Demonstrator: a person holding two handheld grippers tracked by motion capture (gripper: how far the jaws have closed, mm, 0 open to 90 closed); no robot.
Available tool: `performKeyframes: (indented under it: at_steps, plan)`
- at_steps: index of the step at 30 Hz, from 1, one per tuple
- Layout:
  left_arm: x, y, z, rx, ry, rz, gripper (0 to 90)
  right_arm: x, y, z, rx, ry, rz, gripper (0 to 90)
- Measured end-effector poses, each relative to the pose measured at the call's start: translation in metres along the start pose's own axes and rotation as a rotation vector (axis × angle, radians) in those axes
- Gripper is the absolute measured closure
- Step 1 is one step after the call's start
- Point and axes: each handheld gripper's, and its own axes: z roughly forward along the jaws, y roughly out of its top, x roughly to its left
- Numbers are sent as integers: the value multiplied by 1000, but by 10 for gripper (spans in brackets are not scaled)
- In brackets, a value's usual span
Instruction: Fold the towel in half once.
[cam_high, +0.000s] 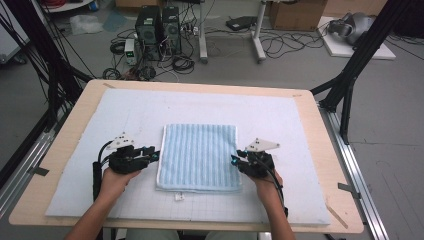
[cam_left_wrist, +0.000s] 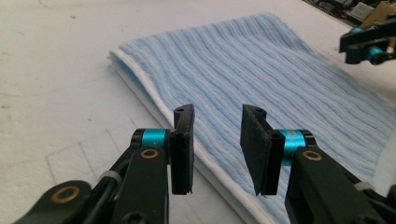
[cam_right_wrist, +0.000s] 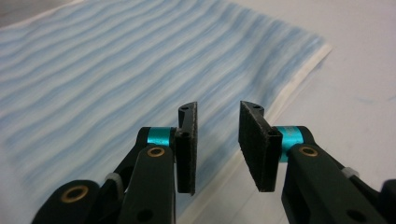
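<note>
A: Right gripper view blurs the towel (cam_right_wrist: 116, 70). Grippers?
B: Left gripper (cam_left_wrist: 217, 135) and right gripper (cam_right_wrist: 218, 135) released, flanking it on the white mat (cam_high: 280, 120); cables (cam_high: 180, 62) clutter the floor.

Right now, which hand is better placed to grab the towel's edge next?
Neither clearly, though left if one must lead. The left claw stands open right over the towel and its white edge. The right claw is open at the opposite edge too, but its view is blurred.
</note>
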Motion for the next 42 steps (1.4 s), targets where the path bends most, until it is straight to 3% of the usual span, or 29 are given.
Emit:
performKeyframes:
  at_steps: [5, 9, 10, 12, 16, 18, 22, 27, 31, 34, 37, 42]
  plan:
    - [8, 3, 3, -13, 9, 4, 641, -22, 21, 36, 2, -20, 66, 653]
    - [11, 3, 2, -20, 14, 7, 639, -36, 30, 65, 68, -50, 81, 659]
    - [12, 4, 2, -18, 15, 9, 635, -39, 31, 70, 91, -67, 80, 660]
    - [13, 4, 1, -18, 14, 5, 618, -44, 29, 71, 76, -79, 106, 667]
    - [16, 3, 0, -24, 17, -8, 579, -47, 28, 63, 91, -116, 125, 589]
    - [17, 4, -1, -35, 15, -12, 550, -47, 27, 56, 94, -104, 138, 560]
    - [19, 5, -4, -81, 3, 21, 488, -42, 23, 33, 38, -99, 99, 483]
    - [19, 8, -7, -129, 7, 22, 320, -33, 12, 5, -17, -102, 81, 340]
    - [21, 8, -10, -135, 5, 17, 203, -27, 5, -12, -36, -87, 80, 216]
    - [22, 8, -15, -144, -5, 17, 194, -22, -3, -18, -37, -115, 62, 179]
    - [23, 8, -19, -163, 2, 6, 194, -22, -6, -21, -34, -114, 73, 124]
    - [24, 7, -20, -143, 18, 12, 200, -24, -7, -23, -67, -121, 89, 123]
